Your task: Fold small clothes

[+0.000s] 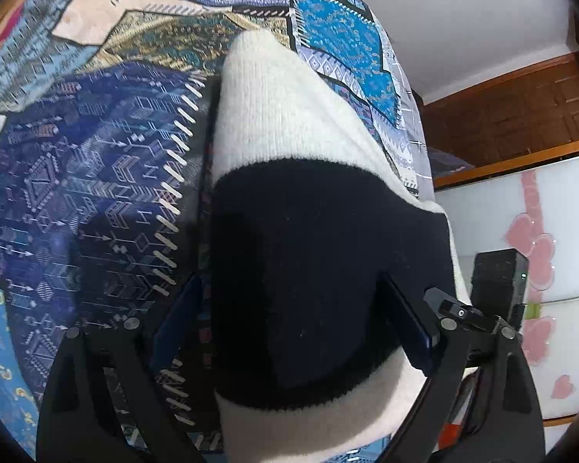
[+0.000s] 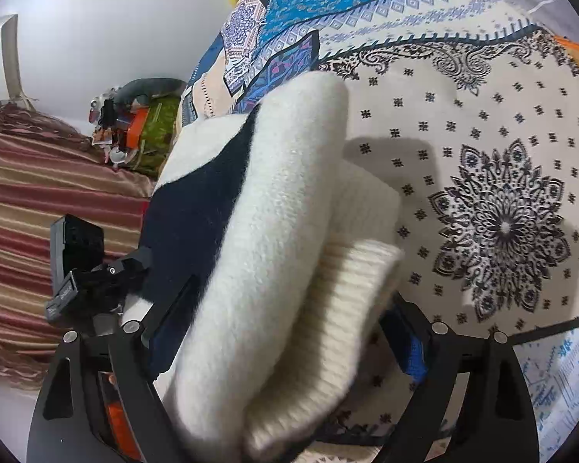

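On the bed: a knitted sweater (image 1: pixel 289 123), cream with a broad black band, lies bunched on a patchwork bedspread (image 1: pixel 96 177).
Sweater, left view: it fills the middle, cream at the far end, the black band nearest the camera, cream again below.
Sweater, right view: thick cream folds (image 2: pixel 289 212) run between the fingers, with a ribbed cuff or hem on the right and the black band on the left.
Left gripper (image 1: pixel 293 320): the fingers stand wide on either side of the black band; the right blue pad (image 1: pixel 409 320) lies against the knit, the left pad (image 1: pixel 177 316) beside it. Whether they press, I cannot tell.
Right gripper (image 2: pixel 285 332): the fingers stand spread wide with the folds bulging between them; a firm grip cannot be told.
Bedspread under the right gripper: cream patch with black floral medallions (image 2: pixel 501 227).
Containers: I can make out none for certain; a cluttered heap (image 2: pixel 135 127) sits far off by the wall, too small to read.
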Demonstrator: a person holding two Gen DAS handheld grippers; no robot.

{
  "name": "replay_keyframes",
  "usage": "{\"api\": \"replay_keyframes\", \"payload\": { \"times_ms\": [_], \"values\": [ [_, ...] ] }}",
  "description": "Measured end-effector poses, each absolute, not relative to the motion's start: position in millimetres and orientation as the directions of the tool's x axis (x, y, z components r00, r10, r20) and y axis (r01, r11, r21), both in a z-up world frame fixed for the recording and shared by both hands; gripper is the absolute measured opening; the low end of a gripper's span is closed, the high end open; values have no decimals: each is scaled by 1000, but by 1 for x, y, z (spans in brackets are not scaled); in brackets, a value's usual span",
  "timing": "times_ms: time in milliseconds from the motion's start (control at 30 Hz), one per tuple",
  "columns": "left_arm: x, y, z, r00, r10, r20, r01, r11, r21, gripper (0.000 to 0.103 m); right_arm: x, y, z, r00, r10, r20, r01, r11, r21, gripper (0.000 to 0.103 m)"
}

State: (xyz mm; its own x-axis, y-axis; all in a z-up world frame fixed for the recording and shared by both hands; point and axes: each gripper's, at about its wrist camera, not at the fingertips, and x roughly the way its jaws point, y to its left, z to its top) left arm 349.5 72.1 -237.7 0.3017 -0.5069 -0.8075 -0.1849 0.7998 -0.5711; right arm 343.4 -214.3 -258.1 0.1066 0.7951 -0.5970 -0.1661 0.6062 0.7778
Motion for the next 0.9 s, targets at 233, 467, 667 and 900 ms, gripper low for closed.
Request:
{"api": "replay_keyframes", "payload": {
  "times_ms": [233,467,667,900],
  "values": [
    [357,66,-250,258,-587,-767,-199,745,-637,92,346,-209,-259,96,805,-586,-184,593,784,81],
    [350,63,-237,282,-579,-765,-158,758,-633,75,345,-209,-248,102,814,-572,-200,580,790,52],
    [342,66,-209,356,-534,-767,-134,783,-607,62,339,-206,-230,126,809,-575,-240,587,773,42],
    [325,77,-160,444,-487,-752,-75,816,-573,61,339,-189,-190,168,821,-545,-314,569,760,40]
  ]
}}
